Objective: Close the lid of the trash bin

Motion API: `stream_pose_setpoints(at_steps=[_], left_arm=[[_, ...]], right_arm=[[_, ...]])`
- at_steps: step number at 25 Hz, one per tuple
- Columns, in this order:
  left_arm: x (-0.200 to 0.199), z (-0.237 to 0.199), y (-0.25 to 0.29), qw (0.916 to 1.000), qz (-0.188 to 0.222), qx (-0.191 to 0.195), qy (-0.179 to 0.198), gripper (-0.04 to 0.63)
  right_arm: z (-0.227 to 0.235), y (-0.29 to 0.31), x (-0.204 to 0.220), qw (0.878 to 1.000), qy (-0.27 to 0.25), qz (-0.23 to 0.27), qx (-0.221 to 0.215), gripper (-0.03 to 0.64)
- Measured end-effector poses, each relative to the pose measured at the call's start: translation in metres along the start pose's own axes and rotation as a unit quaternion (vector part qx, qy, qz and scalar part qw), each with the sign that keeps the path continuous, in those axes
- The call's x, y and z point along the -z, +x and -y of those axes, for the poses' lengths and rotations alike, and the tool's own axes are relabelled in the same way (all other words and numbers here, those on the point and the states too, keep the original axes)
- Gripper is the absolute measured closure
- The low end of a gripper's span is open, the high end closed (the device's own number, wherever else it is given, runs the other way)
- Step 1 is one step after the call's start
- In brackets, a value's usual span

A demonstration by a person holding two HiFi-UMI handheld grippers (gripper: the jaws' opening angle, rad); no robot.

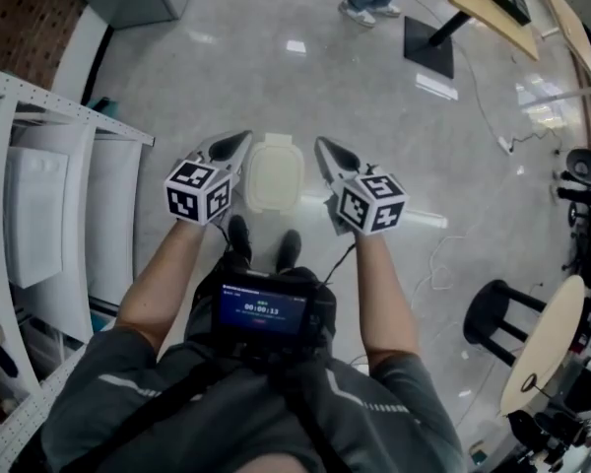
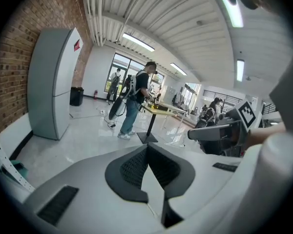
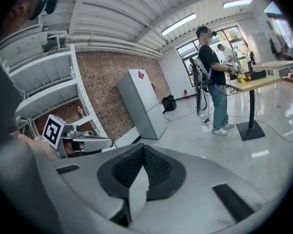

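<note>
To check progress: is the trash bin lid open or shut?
Shut, it seems: the lid lies flat, covering the whole top.

White shelving [image 1: 41,227] left; black stool [image 1: 490,310] right; person [image 2: 136,97] beside table [image 2: 162,109].

This is an open lab or workshop hall. A tall grey cabinet [image 3: 142,103] stands against a brick wall [image 3: 102,77], with white metal shelving [image 3: 44,101] to its left. To its right, a pedestal table [image 3: 259,80] (gear on top) stands on glossy floor [image 3: 195,130] under strip lights [image 3: 178,23].
</note>
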State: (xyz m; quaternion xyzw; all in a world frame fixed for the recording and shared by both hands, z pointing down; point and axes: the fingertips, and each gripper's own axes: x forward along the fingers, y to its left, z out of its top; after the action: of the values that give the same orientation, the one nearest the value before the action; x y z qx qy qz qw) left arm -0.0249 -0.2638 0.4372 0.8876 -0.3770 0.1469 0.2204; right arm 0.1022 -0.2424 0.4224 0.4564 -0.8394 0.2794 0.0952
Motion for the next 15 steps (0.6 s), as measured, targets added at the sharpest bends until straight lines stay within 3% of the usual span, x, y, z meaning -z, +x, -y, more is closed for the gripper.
stream_pose_setpoints(at_steps=[4,8,15], left_arm=[[-0.053,0.006,-0.027,0.9984,0.049,0.001,0.028,0.601],[-0.099,0.02,-0.054,0.9952,0.093,0.021,0.022,0.601],[-0.149,0.031,-0.101,0.9856,0.146,0.001,0.084,0.601]], right_arm=[[-0.017,-0.021,-0.046,0.999,-0.017,0.047,0.004,0.606],[-0.033,-0.044,-0.09,0.995,-0.035,0.095,0.013,0.606],[-0.071,-0.081,-0.147,0.985,-0.075,0.153,0.0,0.607]])
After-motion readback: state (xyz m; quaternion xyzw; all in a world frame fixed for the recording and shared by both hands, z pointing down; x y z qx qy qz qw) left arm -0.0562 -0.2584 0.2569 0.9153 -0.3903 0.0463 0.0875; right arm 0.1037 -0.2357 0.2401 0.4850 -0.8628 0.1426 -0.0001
